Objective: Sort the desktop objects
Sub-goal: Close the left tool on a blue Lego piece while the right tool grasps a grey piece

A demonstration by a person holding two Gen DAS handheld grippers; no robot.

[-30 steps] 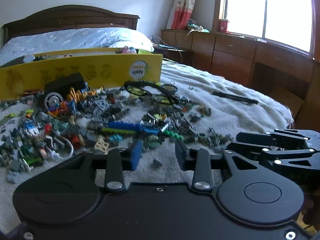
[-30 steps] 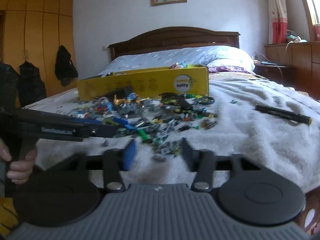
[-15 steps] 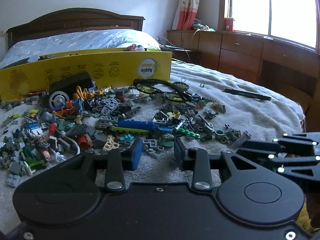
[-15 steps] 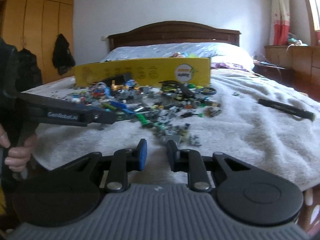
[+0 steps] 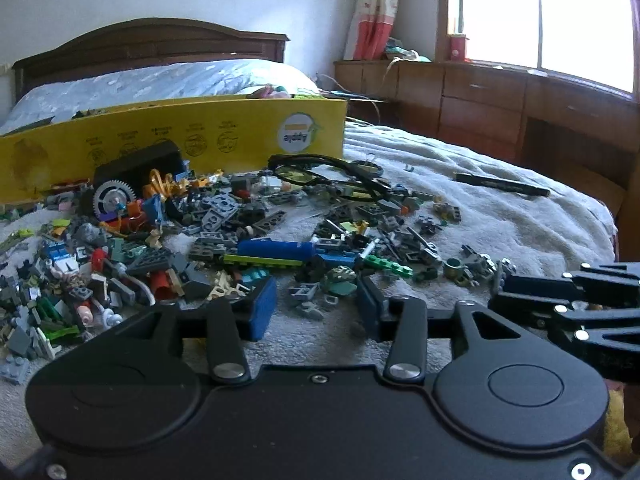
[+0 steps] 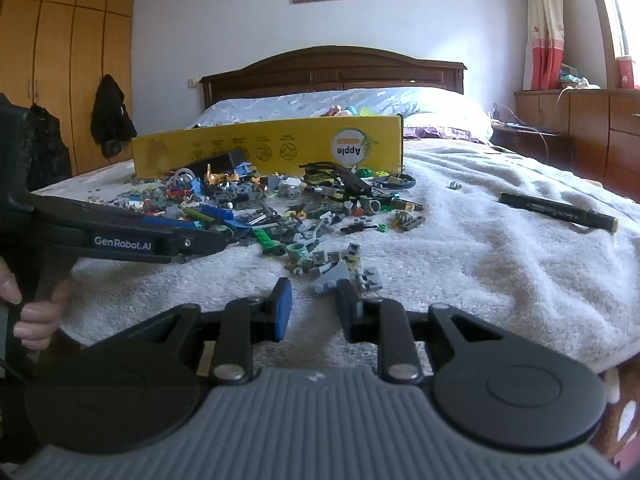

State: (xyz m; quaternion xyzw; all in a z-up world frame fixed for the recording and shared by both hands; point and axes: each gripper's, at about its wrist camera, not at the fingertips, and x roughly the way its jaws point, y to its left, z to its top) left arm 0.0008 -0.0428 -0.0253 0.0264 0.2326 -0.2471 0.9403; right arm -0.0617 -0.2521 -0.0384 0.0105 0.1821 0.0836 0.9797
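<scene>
Dozens of small plastic building bricks [image 5: 256,236] lie heaped on the white towel-like blanket [image 6: 480,264], just in front of the long yellow cardboard box [image 5: 180,136]. Sorting appears barely begun. The left gripper [image 5: 316,308], fingers apart and empty, hovers before the heap's near edge; the right gripper [image 6: 314,308], likewise parted and empty, faces loose grey pieces. Next, each must close on one brick. The box reads "Apple", upside down; the left gripper's body reads "GenRobot.AI".
</scene>
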